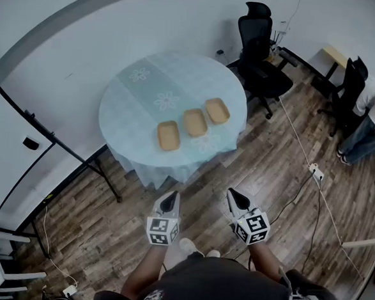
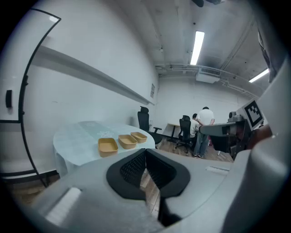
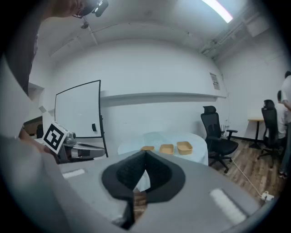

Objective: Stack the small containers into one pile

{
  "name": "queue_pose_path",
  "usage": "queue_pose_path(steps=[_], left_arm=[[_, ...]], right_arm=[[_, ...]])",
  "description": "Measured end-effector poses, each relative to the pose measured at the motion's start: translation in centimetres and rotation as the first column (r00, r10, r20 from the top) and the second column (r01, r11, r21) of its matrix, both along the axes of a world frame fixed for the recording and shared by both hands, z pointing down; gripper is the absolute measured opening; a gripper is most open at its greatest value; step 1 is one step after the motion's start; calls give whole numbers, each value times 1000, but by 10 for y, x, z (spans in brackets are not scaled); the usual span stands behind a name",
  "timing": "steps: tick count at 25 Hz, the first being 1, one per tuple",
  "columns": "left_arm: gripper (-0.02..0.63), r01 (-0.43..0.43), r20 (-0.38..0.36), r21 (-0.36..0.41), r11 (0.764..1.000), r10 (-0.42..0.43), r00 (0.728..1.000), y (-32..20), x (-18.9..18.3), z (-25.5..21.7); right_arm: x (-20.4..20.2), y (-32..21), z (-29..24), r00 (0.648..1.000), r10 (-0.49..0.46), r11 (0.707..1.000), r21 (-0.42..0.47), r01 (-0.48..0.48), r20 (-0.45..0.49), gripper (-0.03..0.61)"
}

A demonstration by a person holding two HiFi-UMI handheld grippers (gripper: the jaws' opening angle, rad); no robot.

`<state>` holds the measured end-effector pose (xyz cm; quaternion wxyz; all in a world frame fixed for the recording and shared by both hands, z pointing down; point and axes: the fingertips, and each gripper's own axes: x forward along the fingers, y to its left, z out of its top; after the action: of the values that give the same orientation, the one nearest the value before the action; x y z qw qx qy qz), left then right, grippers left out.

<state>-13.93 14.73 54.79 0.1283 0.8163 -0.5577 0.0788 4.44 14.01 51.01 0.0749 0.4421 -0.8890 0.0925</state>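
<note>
**Counter** (image 1: 147, 92): round, under a pale blue cloth, at the far side of the wooden floor (image 1: 281, 178).

**Small containers, three**: tan, shallow and open-topped. They sit on the counter's near-right part in a slanting row, close beside one another but apart.
- near-left container (image 1: 168, 135)
- middle container (image 1: 194, 122)
- far-right container (image 1: 217, 110)

None is stacked yet.

**Left hand-held gripper** (image 1: 169, 203): jaws pressed together on nothing, held over the floor well short of the counter.

**Right hand-held gripper** (image 1: 237, 200): the same (empty, jaws together).

**Step in hand, as judged**: the approach.
- Step up close to the counter.
- Spread one gripper's jaws before reaching.
- Pinch an end container by its rim wall and lift it clear.
- Lower it level and square into its neighbour so it nests.
- Let the other gripper steady the receiving container against sliding on the cloth.
</note>
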Motion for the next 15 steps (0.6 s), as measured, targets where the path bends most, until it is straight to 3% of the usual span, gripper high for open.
queue_pose_path(steps=[7,15], left_arm=[[6,-90,-15,59,994,91,996,42,50,-42],[6,-91,-9,76,993,92,996,75,79,-48]], right_arm=[[44,42,-30,997,73,995,65,-76,39,0],[65,76,-45,998,63,988,139,-67,28,0]])
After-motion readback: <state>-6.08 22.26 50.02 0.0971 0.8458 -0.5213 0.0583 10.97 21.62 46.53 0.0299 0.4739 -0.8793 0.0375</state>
